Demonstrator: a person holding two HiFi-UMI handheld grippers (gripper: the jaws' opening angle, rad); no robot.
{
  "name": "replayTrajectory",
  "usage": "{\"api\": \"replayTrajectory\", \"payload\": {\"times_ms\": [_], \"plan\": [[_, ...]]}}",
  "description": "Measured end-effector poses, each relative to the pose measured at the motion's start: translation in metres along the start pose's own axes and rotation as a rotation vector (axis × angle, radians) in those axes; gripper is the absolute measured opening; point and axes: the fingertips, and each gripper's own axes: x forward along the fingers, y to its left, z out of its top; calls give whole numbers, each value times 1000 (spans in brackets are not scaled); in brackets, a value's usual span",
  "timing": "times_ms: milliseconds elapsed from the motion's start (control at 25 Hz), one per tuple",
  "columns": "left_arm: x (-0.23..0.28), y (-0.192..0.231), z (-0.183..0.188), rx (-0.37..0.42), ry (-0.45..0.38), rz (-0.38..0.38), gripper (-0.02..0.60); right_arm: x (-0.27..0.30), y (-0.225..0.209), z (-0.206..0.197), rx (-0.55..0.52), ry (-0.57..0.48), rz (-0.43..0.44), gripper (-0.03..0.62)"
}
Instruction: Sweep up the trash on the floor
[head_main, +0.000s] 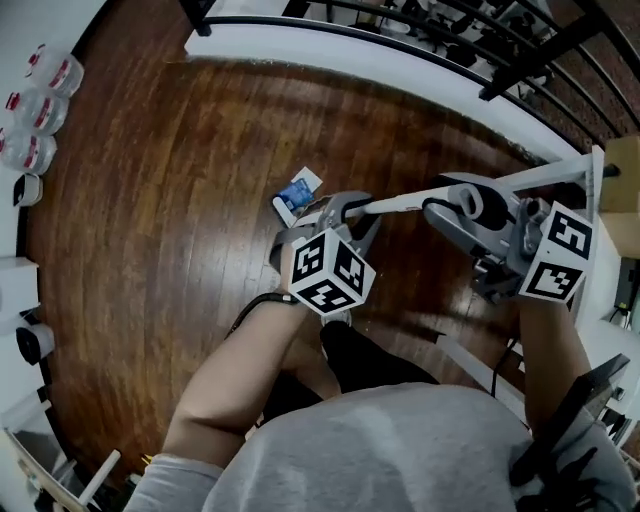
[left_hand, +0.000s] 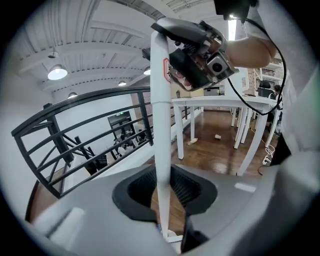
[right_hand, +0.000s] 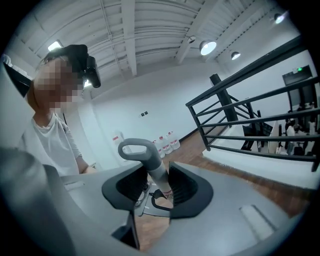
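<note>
**Dark Plank Floor, Both Grippers on the Broom**

Closest in, the left gripper (head_main: 345, 212) has its jaws closed round the white broom handle (head_main: 405, 198). The right gripper (head_main: 447, 205) clamps the same handle farther up, by its grey loop end (right_hand: 134, 148). Just beyond the left gripper, a blue-and-white packet (head_main: 298, 192) lies on the wooden floor (head_main: 180, 200). Farther off stands a black railing (head_main: 420, 22).

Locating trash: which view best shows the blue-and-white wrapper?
Head view: the blue-and-white wrapper lies plainly on the wooden floor. Left gripper view shows at most a blue sliver; right gripper view, none.
</note>
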Motion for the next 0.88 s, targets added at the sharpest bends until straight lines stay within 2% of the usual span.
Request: {"api": "replayTrajectory", "payload": {"times_ms": [200, 480, 680, 880], "plan": [[-9, -8, 2, 0, 37, 12, 83, -12, 7, -9, 19, 0, 15, 137], [-53, -21, -5, 12, 87, 18, 83, -3, 50, -10, 11, -3, 59, 137], [-93, -49, -11, 39, 96, 18, 83, -8, 98, -21, 22, -41, 66, 138], [-149, -97, -32, 77, 98, -7, 83, -3, 174, -49, 11, -54, 49, 140]]}}
